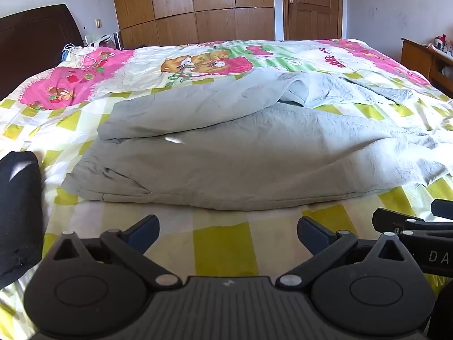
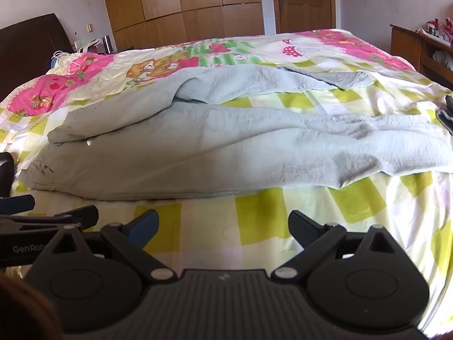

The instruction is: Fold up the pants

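- Pants [image 1: 215,153]: soft grey cloth, matt, finely crinkled.
- Bedsheet [image 1: 226,243]: thin printed cloth, smooth, lightly creased.
- Left gripper [image 1: 228,233] and right gripper [image 2: 223,226]: matt black plastic, ribbed base, blue pads [image 2: 144,223].
- Wardrobe [image 1: 192,2]: wood, slight sheen.

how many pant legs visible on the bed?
2. Near leg of the grey pants runs right across the bedspread, closest to both grippers. Far leg lies behind it, angled toward the bed's far right.

Black gripper [image 1: 228,233] (blue fingertips [image 1: 144,231])
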`<state>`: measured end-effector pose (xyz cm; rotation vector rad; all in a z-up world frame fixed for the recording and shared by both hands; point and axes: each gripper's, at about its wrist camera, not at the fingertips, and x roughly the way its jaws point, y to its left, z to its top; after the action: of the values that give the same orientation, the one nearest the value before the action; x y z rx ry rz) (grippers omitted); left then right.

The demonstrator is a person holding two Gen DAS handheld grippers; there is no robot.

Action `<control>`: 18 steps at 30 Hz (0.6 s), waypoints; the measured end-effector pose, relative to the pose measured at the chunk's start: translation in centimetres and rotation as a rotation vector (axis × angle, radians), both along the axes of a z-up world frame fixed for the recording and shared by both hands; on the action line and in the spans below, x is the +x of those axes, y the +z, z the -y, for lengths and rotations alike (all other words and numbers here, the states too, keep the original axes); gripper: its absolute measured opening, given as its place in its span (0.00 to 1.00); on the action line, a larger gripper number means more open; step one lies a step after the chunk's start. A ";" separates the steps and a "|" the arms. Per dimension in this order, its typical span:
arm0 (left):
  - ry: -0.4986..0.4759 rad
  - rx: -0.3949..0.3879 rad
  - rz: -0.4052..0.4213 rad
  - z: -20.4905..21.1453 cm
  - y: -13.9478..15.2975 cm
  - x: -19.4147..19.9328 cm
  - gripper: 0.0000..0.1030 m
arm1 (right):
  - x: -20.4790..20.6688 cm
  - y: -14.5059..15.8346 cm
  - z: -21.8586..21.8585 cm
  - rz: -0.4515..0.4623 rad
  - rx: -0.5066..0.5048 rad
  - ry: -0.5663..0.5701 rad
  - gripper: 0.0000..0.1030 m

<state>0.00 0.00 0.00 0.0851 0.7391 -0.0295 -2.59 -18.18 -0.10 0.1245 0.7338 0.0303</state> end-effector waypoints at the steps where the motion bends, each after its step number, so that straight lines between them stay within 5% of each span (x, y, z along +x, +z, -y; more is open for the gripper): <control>1: 0.000 0.004 -0.002 0.0 0.0 0.0 1.00 | 0.0 0.0 0.0 0.000 -0.007 0.001 0.94; 18: 0.008 -0.013 -0.018 -0.3 -0.8 0.1 1.00 | 0.3 -0.3 -0.5 -0.002 -0.010 0.014 0.92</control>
<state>0.08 0.32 -0.81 0.0696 0.7571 -0.0277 -2.25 -17.69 -0.41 0.1103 0.7369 0.0397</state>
